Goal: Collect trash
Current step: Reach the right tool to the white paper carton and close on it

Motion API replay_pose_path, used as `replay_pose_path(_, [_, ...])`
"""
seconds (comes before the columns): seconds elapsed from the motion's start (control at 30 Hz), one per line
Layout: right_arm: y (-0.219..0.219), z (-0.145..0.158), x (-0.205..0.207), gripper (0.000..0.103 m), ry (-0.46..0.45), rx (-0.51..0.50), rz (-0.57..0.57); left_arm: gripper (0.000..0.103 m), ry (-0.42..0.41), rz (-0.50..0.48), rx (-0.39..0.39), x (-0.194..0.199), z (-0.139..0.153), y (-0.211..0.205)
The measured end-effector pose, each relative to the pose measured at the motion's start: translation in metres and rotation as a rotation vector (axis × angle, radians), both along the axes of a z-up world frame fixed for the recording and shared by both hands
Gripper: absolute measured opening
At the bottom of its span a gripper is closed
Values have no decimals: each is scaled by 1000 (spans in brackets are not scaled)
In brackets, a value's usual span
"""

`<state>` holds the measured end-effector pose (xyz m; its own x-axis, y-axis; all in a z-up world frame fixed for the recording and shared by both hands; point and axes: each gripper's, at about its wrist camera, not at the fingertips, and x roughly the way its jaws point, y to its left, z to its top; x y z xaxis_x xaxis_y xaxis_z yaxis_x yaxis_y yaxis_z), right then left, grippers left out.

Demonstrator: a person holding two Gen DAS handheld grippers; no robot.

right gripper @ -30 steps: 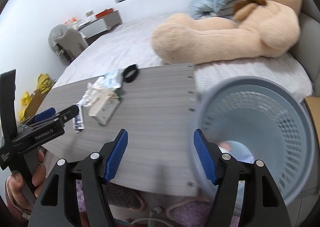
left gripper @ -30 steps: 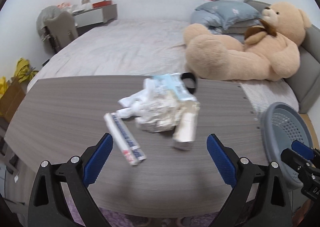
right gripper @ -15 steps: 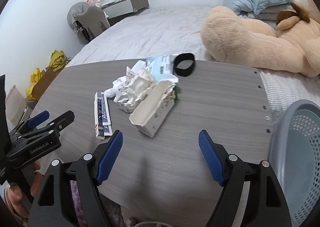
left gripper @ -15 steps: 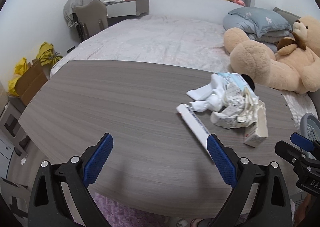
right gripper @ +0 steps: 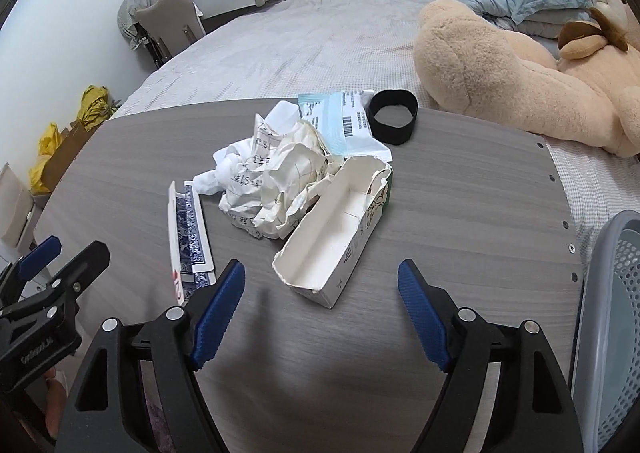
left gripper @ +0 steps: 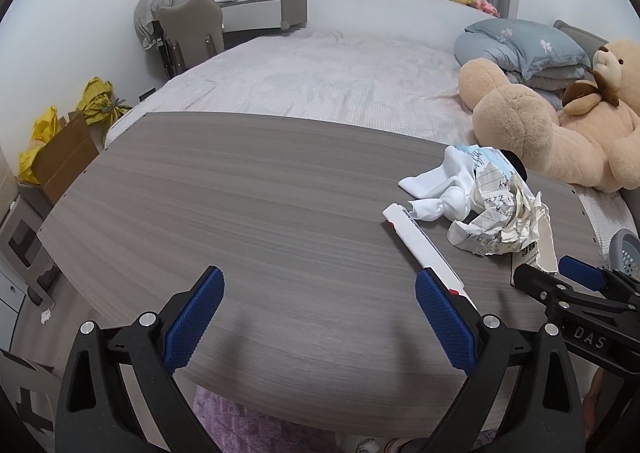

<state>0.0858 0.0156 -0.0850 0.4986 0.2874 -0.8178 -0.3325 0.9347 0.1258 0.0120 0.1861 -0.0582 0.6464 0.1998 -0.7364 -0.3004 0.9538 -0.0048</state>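
A pile of trash lies on the grey wooden table [right gripper: 460, 213]: crumpled paper [right gripper: 276, 181], an open torn white carton [right gripper: 340, 237], a flattened blue-patterned card box [right gripper: 188, 237], a light-blue mailer bag [right gripper: 340, 121] and a black band [right gripper: 394, 121]. My right gripper [right gripper: 320, 313] is open and empty, just in front of the carton. My left gripper [left gripper: 316, 321] is open and empty over bare table, left of the pile; the paper [left gripper: 496, 213] and card box [left gripper: 424, 249] show at its right.
A grey mesh basket [right gripper: 616, 333] stands off the table's right edge. A bed with a big teddy bear [right gripper: 520, 65] lies behind the table. A cardboard box and yellow bags [left gripper: 52, 141] sit on the floor at left. A chair and desk [left gripper: 192, 25] stand far back.
My right gripper swung left from the basket to face the trash pile and moved closer. My left gripper turned left, so the pile now sits at its right.
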Motion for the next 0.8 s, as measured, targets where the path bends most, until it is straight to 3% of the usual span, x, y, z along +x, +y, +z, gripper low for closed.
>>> replay_pose_path(0.4, [-46, -5, 6, 75, 5, -43, -128, 95, 1, -32, -32, 2, -2, -9])
replay_pose_path(0.57, [-51, 1, 5, 75, -7, 20, -83, 95, 10, -34, -44, 3, -5, -10])
replay_pose_path(0.8, [-26, -1, 15, 75, -36, -55, -60, 95, 12, -35, -58, 3, -5, -9])
